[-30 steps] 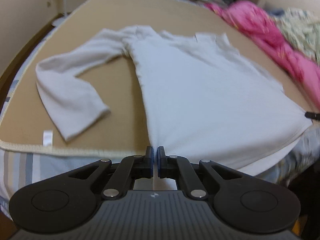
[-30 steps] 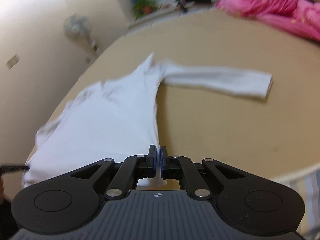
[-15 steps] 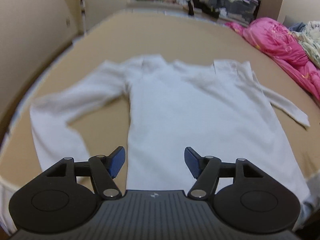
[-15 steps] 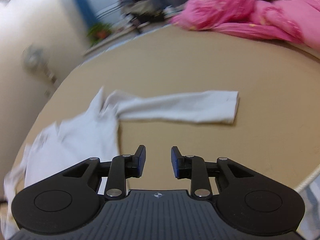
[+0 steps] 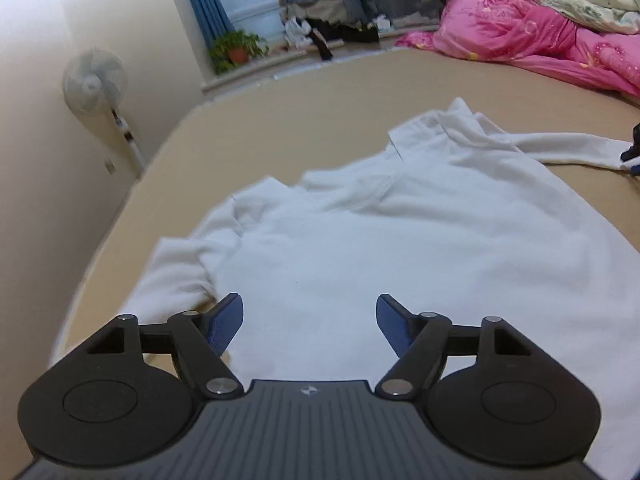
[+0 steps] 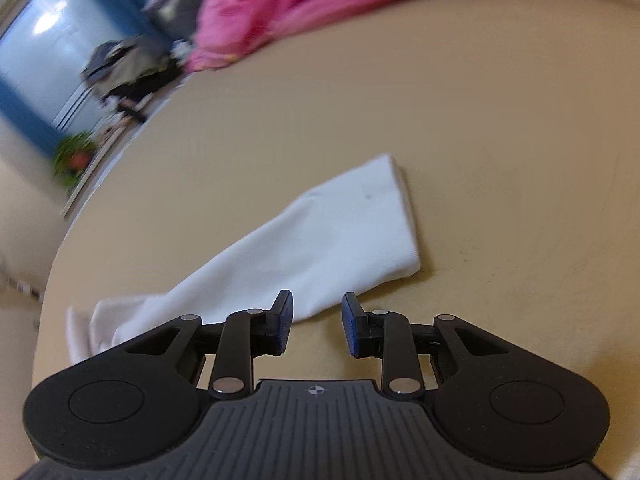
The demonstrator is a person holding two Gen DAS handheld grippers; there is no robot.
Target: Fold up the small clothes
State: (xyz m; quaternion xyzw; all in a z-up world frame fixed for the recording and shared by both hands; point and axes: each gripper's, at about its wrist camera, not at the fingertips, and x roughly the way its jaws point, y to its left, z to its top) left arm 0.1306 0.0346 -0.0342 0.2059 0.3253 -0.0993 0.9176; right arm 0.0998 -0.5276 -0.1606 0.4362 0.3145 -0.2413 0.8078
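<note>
Your right hand-held gripper [image 6: 316, 322] stands apart, empty; the left hand-held gripper [image 5: 309, 322] is opening. Pinch the sleeve [image 6: 320, 236] probably near its cuff, and fold it onto the shirt [image 5: 400, 248].

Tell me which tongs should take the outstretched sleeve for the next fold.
Right, most likely. The right tongs stand open just short of the sleeve, whose cuff lies flat ahead of them. The left tongs hover over the body of the white shirt, jaws opening with nothing gripped, farther from that sleeve.

Black ribbed left gripper [image 5: 310, 322] and right gripper [image 6: 317, 322], blue-padded, silver-screwed
</note>
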